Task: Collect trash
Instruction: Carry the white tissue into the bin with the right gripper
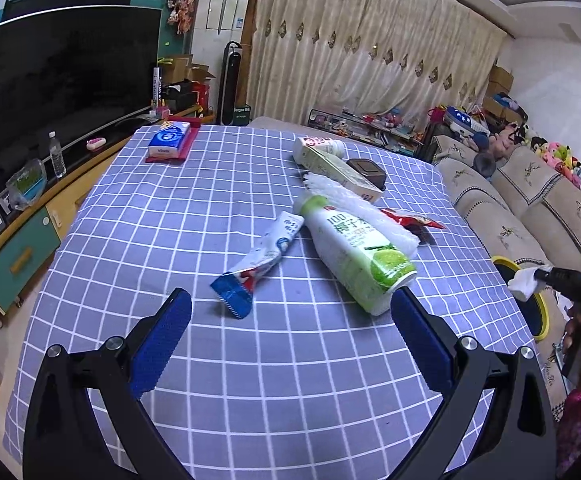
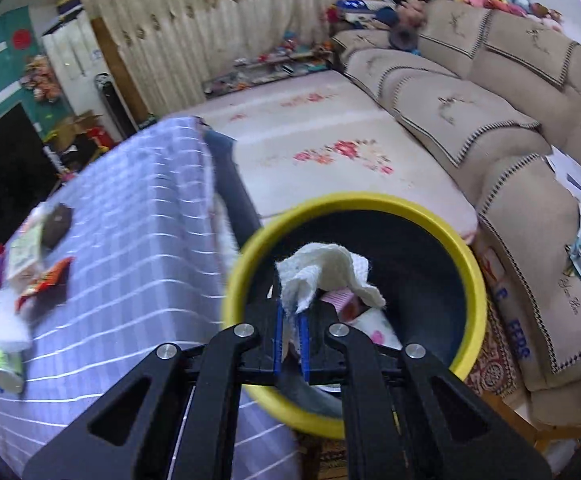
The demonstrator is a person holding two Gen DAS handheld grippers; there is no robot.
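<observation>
Taking the yellow-rimmed dark round bin (image 2: 472, 268) as the landmark, the crumpled blue-and-white foil wrapper (image 1: 256, 266) lay farthest from it on the grey checked tablecloth (image 1: 138, 216). The left gripper (image 1: 292, 316) hung spread wide and empty over the cloth. Nearer the bin lay the white-and-green plastic drink bottle (image 1: 354, 248), its long axis running from cap at the far end to base just beside that gripper's right finger (the likelier next pick, I judged). Off the table's bin-side edge, the right gripper (image 2: 291, 312) was pinched shut on a crumpled white paper tissue (image 2: 330, 272), directly over the bin's mouth, so release looked due
</observation>
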